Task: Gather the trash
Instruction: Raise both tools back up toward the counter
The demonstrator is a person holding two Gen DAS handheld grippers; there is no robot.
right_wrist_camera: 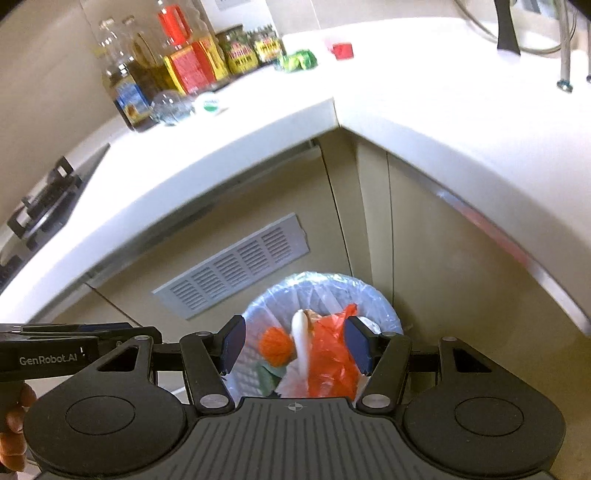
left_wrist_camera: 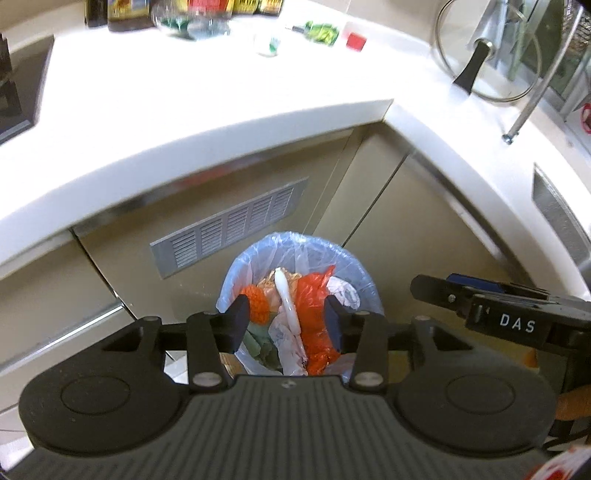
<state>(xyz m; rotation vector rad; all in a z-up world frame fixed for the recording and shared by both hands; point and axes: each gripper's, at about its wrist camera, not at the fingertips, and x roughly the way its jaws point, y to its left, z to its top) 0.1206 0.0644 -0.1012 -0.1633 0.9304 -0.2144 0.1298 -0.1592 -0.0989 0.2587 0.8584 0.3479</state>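
A small bin with a blue liner [left_wrist_camera: 291,242] stands on the floor in the cabinet corner, below both tools. It holds an orange plastic bag [left_wrist_camera: 314,306], a white tube-like piece [left_wrist_camera: 286,299], an orange fuzzy ball [left_wrist_camera: 258,302] and crumpled white and green scraps. My left gripper [left_wrist_camera: 286,321] hangs open above it, nothing between its pads. My right gripper [right_wrist_camera: 295,343] is also open and empty over the bin [right_wrist_camera: 314,280]. On the white counter lie a green wrapper [left_wrist_camera: 321,32], a red item [left_wrist_camera: 356,40] and a small white cup [left_wrist_camera: 267,44].
Bottles and jars [right_wrist_camera: 192,62] line the counter's back left, beside a stove [right_wrist_camera: 44,206]. A glass lid [left_wrist_camera: 487,51] leans at the right, by a metal rod [left_wrist_camera: 532,96]. A vent grille [left_wrist_camera: 229,229] sits in the cabinet behind the bin. The right tool's housing [left_wrist_camera: 517,321] is close alongside.
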